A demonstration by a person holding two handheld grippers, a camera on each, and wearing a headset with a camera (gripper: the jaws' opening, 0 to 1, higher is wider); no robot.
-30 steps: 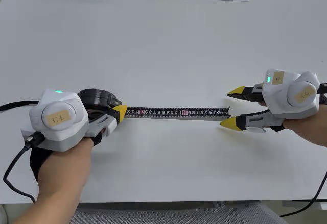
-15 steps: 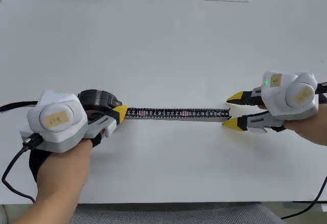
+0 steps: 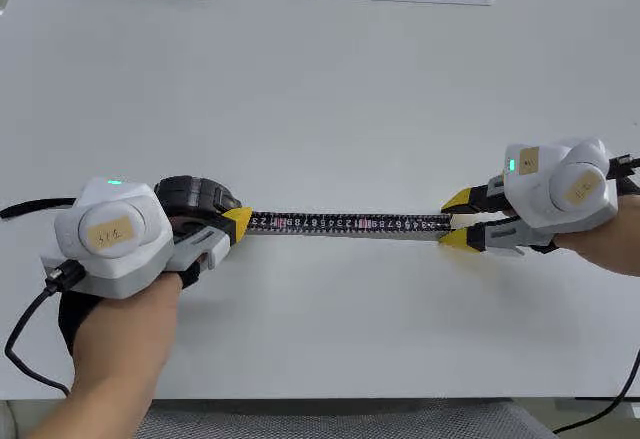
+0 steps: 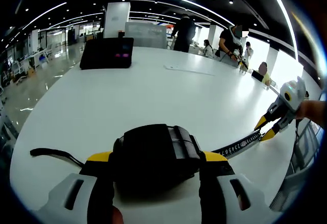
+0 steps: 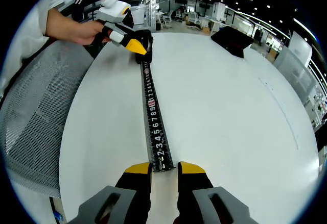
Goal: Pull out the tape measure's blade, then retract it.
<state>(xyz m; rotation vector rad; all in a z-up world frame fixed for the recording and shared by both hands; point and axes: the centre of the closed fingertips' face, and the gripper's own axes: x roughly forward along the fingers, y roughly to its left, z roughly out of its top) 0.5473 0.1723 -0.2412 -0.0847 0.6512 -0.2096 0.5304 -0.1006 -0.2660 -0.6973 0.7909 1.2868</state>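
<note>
Yellow fingertips (image 5: 138, 169) of the right gripper (image 5: 164, 170) close together, flanking the blade (image 3: 350, 223) tip at right; actual pinch hard to confirm. Left gripper (image 4: 157, 158) clamped around the tape measure (image 3: 195, 194) case at left. Looks drawn out across the near table (image 3: 330, 89); leaves retraction to do.

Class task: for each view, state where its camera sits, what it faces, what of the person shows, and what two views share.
Head view: headset, facing down at the workbench; left hand and right hand show.
Left gripper view: left hand-held gripper, facing over the tape measure case toward the right hand-held gripper.
Right gripper view: right hand-held gripper, facing along the blade toward the left hand.
Shared: the blade.
</note>
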